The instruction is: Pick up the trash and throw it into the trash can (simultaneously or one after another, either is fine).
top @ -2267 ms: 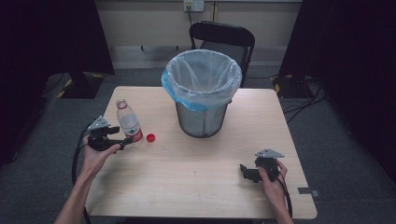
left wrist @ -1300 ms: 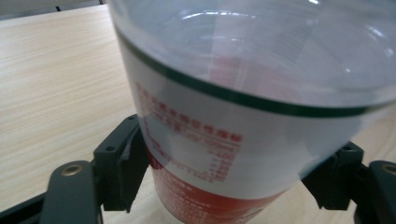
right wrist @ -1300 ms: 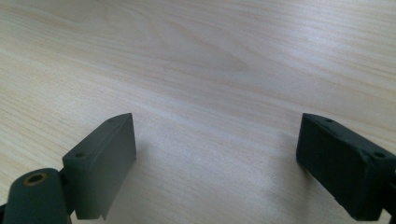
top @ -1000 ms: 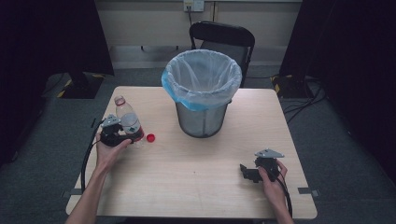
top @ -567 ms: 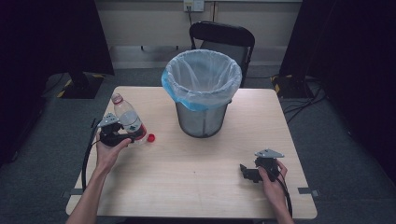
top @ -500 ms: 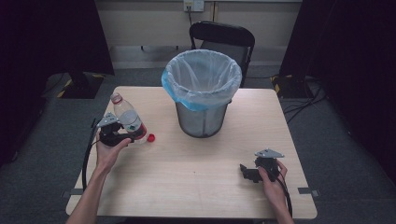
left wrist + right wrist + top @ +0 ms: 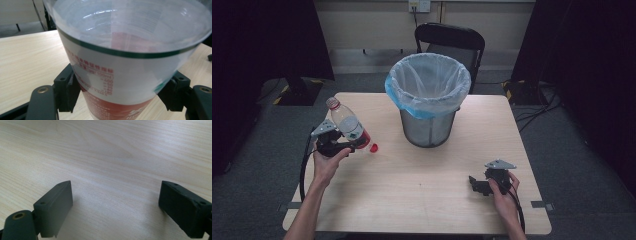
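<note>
**Left gripper holds the plastic bottle, tilted, above the table's left side; bin not yet reached.**

The left gripper [image 7: 343,143] has its fingers [image 7: 67,90] clamped on the labelled lower body of the bottle [image 7: 346,121], wide apart because the body is wide. The bottle leans with its open neck up and away from the person, clear of the table [image 7: 422,190]. A red cap [image 7: 373,148] lies on the table just beside the gripper. The right gripper [image 7: 484,184] rests near the table's right front, fingers [image 7: 56,206] wide open with nothing between them. Judged step: transport to the lined bin [image 7: 428,102]. The next move calls for carrying the bottle right and above the rim before release.
</note>
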### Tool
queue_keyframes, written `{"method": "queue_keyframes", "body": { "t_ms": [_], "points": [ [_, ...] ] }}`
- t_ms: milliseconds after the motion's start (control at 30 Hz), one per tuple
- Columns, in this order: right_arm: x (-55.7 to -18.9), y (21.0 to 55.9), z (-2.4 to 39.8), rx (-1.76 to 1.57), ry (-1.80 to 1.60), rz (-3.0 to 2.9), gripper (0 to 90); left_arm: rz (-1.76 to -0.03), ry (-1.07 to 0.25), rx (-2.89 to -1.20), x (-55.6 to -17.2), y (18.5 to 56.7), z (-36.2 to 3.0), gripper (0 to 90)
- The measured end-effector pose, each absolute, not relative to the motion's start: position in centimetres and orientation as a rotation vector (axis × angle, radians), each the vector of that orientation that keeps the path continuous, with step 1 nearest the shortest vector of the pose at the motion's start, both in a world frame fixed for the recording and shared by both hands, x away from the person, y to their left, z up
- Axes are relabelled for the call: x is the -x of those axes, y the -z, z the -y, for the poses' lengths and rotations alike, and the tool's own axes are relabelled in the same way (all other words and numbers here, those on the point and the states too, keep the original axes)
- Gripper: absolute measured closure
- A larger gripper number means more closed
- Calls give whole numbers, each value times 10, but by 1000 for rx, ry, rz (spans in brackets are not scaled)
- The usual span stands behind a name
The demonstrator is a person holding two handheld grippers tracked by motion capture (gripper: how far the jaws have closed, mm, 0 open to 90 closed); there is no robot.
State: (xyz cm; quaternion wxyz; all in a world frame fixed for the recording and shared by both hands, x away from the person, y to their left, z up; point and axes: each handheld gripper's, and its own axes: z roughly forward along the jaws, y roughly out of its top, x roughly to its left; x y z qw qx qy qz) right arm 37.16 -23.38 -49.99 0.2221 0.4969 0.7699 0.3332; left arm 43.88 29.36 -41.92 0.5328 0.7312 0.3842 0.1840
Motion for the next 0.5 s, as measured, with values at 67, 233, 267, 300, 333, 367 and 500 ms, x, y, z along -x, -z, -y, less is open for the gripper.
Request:
{"method": "queue_keyframes", "body": {
  "t_ms": [67, 233, 267, 300, 333, 367, 500],
  "points": [
    [-372, 500, 234, -1372, -920, -2127, 111, -902, -437, -1736, -439, 414, -291, 282],
    [-372, 500, 234, -1371, -919, -2128, 111, -876, -424, -1730, -439, 406, -282, 283],
    [-372, 500, 234, -1373, -921, -2127, 111, -873, -425, -1728, -439, 404, -280, 282],
    [-372, 500, 234, -1371, -919, -2128, 111, -866, -423, -1724, -439, 402, -279, 282],
    [-372, 500, 234, -1373, -921, -2127, 111, -864, -421, -1717, -439, 400, -278, 282],
    [-372, 500, 234, -1371, -920, -2128, 111, -861, -420, -1715, -439, 398, -277, 283],
    [-372, 500, 234, -1371, -919, -2128, 111, -850, -421, -1708, -439, 390, -272, 283]
  ]
}}
